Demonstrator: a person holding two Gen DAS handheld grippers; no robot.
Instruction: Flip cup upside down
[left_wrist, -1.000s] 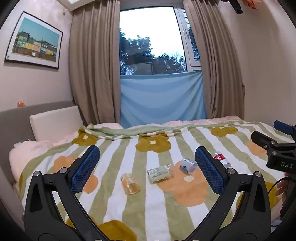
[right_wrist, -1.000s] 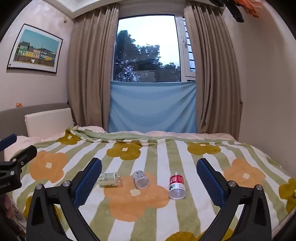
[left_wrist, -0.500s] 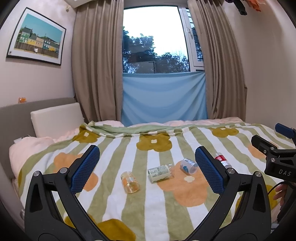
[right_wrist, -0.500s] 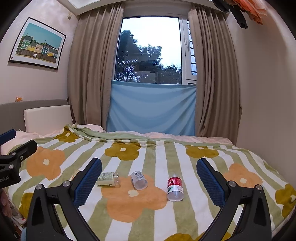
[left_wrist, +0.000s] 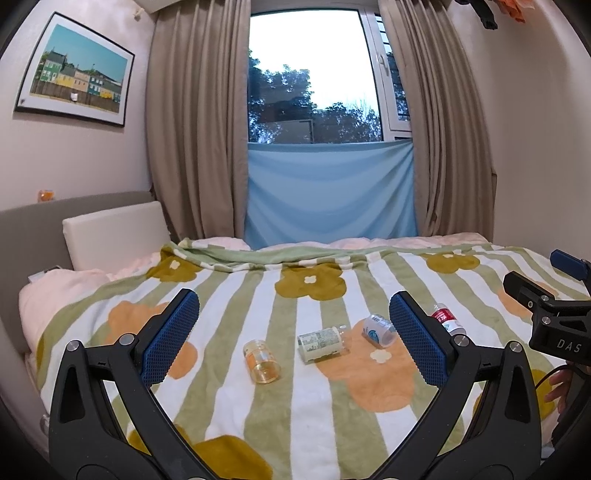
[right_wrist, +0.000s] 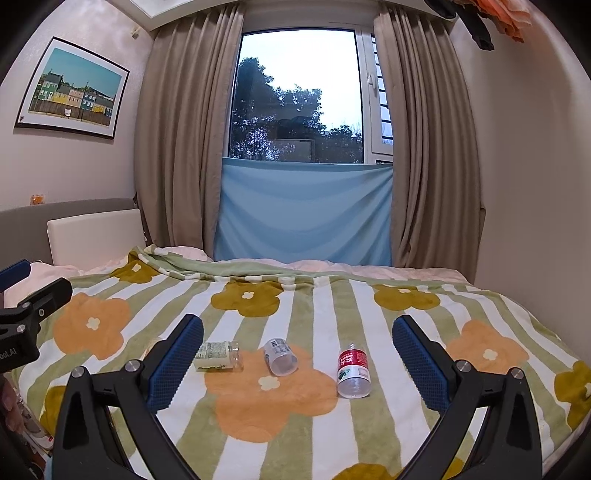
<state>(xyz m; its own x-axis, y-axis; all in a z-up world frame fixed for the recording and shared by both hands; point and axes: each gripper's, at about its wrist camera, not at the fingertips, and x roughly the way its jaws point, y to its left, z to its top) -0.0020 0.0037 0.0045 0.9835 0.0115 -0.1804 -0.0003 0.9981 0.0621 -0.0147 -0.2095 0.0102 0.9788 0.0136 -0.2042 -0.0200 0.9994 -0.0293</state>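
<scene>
Four small containers lie on their sides on the flowered blanket (left_wrist: 229, 306), and none has been flipped, so the task looks wholly ahead. Taking the large orange flower (right_wrist: 269, 398) printed at the blanket's middle as the landmark: a green-labelled jar (right_wrist: 218, 356) lies at its left edge, a clear cup with a printed label (right_wrist: 280, 356) lies on its upper petal, and a red-labelled bottle (right_wrist: 352, 369) lies just off its right edge. A fourth, an amber cup (left_wrist: 262, 362), shows in the left wrist view, well to the left of the flower on a white stripe.

Which of these the task means I cannot say for sure; the amber cup and the clear cup look the likeliest, both open-mouthed and toppled.

The left gripper (left_wrist: 291, 332) has its blue pads spread wide, holding nothing and touching nothing; it hangs short of the blanket's items, with the amber cup and the green-labelled jar framed between its fingers. The right gripper (right_wrist: 297, 354) is likewise wide apart and empty, with the jar, the clear cup and the red-labelled bottle framed between its fingers, all on or beside the flower.

Left to do, as I judge it: close in on a cup, grasp its wall, turn it mouth-down and set it on the soft blanket, where it may wobble.
</scene>
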